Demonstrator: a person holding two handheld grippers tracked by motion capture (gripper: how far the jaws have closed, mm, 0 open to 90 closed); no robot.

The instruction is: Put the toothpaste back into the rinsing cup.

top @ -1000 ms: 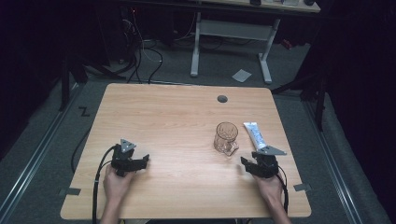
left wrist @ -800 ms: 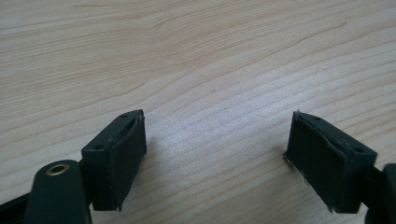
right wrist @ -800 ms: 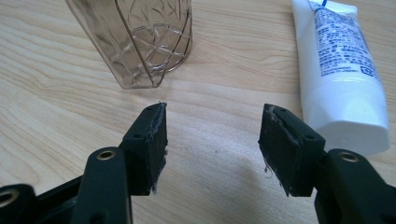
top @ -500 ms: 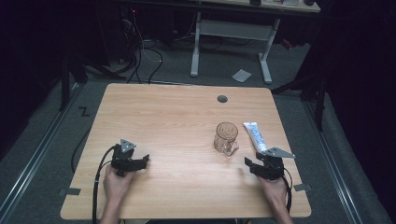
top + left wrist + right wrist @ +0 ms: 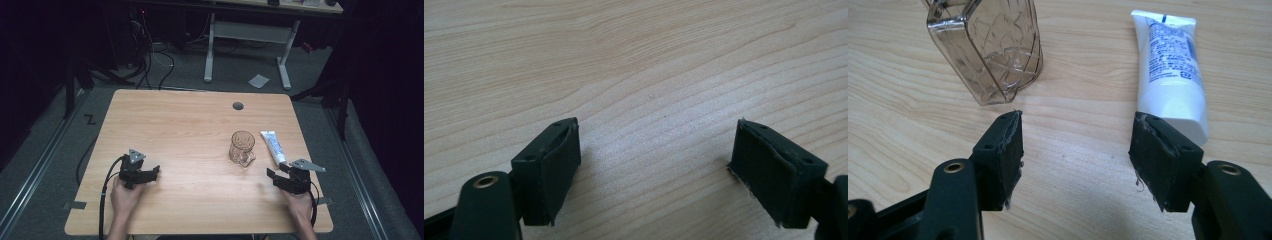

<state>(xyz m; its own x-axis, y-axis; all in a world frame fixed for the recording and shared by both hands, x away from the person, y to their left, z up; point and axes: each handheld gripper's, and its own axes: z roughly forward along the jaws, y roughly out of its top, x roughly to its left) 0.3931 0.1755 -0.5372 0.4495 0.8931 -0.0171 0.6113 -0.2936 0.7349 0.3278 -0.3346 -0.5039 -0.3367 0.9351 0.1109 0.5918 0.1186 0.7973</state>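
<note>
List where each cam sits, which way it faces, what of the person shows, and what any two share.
High view: above the person's side, facing forward and down on the wooden table; both forearms, left claw, right claw.
Left gripper view: on the left claw, angled down at bare tabletop; open jaws.
Right gripper view: on the right claw, toward the glass mug and toothpaste tube; jaws just opened, nothing between.
Shared: high and right gripper views both show mug and tube.

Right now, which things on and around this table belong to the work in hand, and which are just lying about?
In the work:
- right gripper, jaws just opened, nothing between them
- glass mug
- white tube

Lying about:
- left gripper, open over bare table
- round hole in the tabletop
- paper scrap on the floor
</note>
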